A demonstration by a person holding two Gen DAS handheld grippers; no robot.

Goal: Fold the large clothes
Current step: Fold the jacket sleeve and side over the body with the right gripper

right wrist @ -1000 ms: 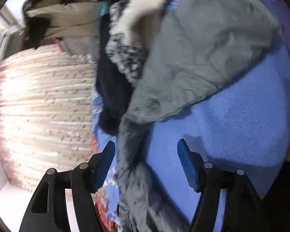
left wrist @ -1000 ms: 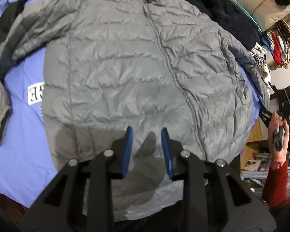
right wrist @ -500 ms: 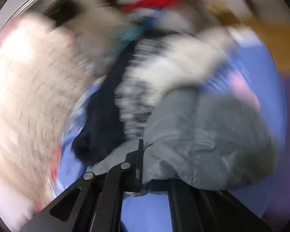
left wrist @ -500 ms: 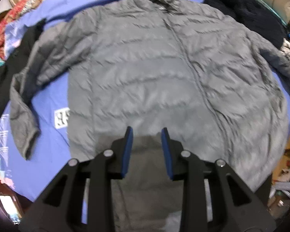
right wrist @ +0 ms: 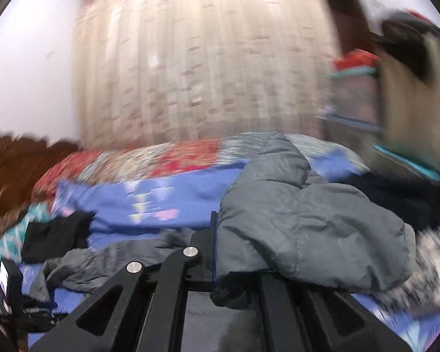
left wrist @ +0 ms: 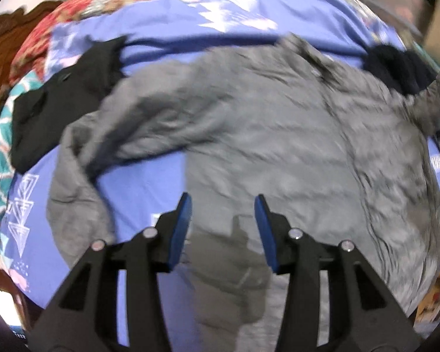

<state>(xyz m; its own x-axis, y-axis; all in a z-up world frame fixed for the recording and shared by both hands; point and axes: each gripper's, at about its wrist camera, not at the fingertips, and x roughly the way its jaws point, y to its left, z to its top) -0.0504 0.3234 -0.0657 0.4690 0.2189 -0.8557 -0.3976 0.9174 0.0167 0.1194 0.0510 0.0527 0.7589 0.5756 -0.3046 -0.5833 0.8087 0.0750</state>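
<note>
Left gripper [left wrist: 222,205]: black slotted linkage arms, silver rivets behind blue-padded fingers [left wrist: 182,220]. Right gripper [right wrist: 215,249]: black arms, silver rivets likewise fitted.

Bed covered by a blue bedspread [left wrist: 149,182] with white and pink geometric print; beneath it, at the far edge, a red floral quilt [right wrist: 187,158]. Dark carved wooden headboard [right wrist: 11,164] at left. Pale patterned curtain [right wrist: 202,67] spans the far side, lit from behind. Plain white wall [right wrist: 29,67] to its left. Dark wooden door [right wrist: 346,26] at right
</note>
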